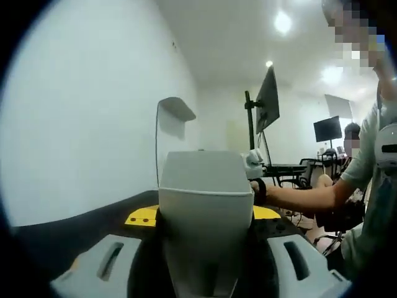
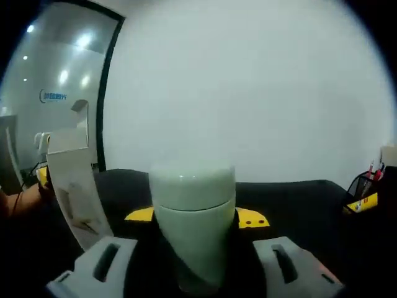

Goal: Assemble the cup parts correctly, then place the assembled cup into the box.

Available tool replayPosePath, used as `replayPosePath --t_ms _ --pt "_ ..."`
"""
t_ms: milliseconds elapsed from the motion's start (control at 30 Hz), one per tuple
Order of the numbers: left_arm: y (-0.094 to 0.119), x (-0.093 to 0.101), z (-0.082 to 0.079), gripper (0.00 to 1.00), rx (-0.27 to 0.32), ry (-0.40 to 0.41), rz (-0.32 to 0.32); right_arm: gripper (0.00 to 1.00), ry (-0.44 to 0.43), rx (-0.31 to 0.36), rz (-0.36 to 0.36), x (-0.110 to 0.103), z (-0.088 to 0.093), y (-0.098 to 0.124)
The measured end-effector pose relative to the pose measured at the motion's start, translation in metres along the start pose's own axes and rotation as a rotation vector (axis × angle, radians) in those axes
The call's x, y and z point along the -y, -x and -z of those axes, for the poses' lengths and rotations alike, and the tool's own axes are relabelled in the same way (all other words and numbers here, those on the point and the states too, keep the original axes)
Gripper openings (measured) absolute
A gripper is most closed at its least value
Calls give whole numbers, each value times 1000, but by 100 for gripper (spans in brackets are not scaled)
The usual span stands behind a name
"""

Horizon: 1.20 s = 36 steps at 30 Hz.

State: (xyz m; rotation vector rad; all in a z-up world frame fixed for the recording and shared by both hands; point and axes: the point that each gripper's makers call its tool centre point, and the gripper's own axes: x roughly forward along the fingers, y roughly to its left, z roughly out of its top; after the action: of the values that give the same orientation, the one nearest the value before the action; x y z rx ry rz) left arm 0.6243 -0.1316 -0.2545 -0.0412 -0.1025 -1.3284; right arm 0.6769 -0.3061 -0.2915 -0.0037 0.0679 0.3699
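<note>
My left gripper [image 1: 205,273] is clamped on the white box [image 1: 205,205], its open mouth up. My right gripper [image 2: 195,273] pinches the pale green cup [image 2: 193,211], lid end away from me. From the cup, the box stands off to the left, upright, its long axis vertical, well apart; the cup must travel leftward.

One box [image 1: 205,198], one cup [image 2: 193,214], two yellow marks [image 2: 251,218] on the black table [image 2: 298,205], two screens [image 1: 268,99].
</note>
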Motion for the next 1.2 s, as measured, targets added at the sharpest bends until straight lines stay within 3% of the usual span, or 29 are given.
replayPosePath --t_ms 267,533,667,767,933,1200 --pt "-2 -2 0 49 1 -6 4 42 6 11 20 9 -5 -1" --pt "-4 2 0 49 2 -6 5 42 5 50 -22 -2 -49 15" --pt "-4 2 0 49 2 -2 3 42 -23 71 -89 -27 -83 28" --pt "-3 1 0 49 2 -2 1 42 -30 78 -179 -58 -115 39" --pt "-3 0 0 49 6 1 1 42 24 128 -267 -102 -156 59" --pt "-3 -1 0 49 10 9 -3 42 54 147 -376 -155 -200 75"
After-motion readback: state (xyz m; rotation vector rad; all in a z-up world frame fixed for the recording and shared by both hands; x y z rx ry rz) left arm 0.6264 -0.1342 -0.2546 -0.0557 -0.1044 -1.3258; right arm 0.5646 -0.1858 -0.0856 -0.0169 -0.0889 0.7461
